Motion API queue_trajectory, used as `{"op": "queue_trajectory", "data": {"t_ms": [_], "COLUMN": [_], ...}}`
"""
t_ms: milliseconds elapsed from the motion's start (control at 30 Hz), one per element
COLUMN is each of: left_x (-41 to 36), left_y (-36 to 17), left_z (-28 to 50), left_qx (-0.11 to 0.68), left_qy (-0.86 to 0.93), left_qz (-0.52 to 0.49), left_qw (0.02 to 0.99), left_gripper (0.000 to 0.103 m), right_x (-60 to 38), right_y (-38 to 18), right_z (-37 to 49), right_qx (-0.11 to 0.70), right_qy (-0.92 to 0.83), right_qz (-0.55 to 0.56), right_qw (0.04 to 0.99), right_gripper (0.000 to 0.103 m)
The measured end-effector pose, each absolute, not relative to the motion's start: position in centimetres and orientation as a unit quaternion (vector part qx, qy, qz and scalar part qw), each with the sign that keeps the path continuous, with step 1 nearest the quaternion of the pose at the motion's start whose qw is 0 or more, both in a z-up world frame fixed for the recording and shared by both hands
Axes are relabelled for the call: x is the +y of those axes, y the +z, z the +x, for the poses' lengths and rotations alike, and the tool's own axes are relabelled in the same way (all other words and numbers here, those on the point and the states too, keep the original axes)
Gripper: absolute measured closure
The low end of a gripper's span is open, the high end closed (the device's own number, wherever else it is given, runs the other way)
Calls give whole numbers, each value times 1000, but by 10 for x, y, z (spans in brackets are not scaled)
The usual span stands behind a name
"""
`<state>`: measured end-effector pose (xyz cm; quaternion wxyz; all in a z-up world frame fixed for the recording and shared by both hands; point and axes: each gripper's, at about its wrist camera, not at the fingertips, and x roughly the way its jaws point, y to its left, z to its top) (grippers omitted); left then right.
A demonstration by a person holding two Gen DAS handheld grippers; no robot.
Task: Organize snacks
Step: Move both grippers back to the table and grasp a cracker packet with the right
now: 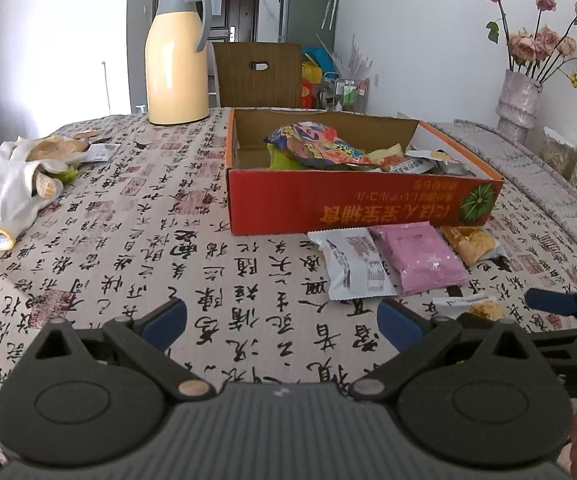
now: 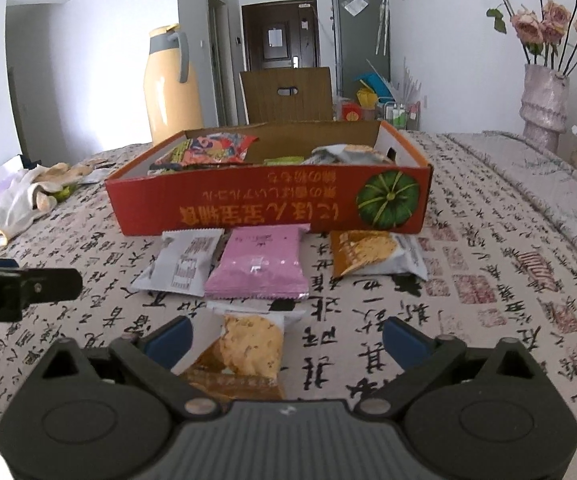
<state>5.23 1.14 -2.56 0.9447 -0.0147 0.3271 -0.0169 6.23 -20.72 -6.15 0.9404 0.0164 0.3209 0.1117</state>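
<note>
Grippers angle downward over the desk (image 1: 136, 216), side by side: the left gripper (image 1: 282, 322) hangs wide open above bare patterned cloth with nothing between its fingers. The right gripper (image 2: 286, 338) is also spread wide, a cracker packet (image 2: 248, 346) lying on the cloth between its blue pads, apart from both. Beyond it a white packet (image 2: 184, 266), a pink packet (image 2: 258, 266) and an orange packet (image 2: 372, 254) lie in a row just before the red cardboard box (image 2: 272, 208), which already holds several snacks.
</note>
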Motion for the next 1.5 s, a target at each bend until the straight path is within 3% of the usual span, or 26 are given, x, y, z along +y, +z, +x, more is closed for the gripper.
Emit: {"op": "queue_trajectory", "data": {"t_ms": [200, 267, 333, 667, 1500], "left_x": [8, 8, 6, 4, -32], "left_y": [-29, -30, -30, -31, -28], "left_z": [54, 54, 55, 56, 126], "left_qx": [332, 334, 335, 337, 370], "left_qy": [-23, -24, -26, -31, -6], "left_qz": [-13, -13, -12, -11, 13], "left_qw": [943, 942, 942, 941, 929], "left_gripper": [0, 0, 0, 0, 0], "right_x": [-202, -201, -200, -203, -279], "right_y": [-71, -72, -72, -70, -59], "right_z": [67, 67, 66, 61, 78], "right_qx": [334, 329, 327, 311, 255], "right_qy": [120, 117, 119, 131, 37], "right_qz": [19, 16, 15, 27, 64], "right_qw": [935, 937, 937, 941, 964], "right_gripper": [33, 52, 62, 68, 69]}}
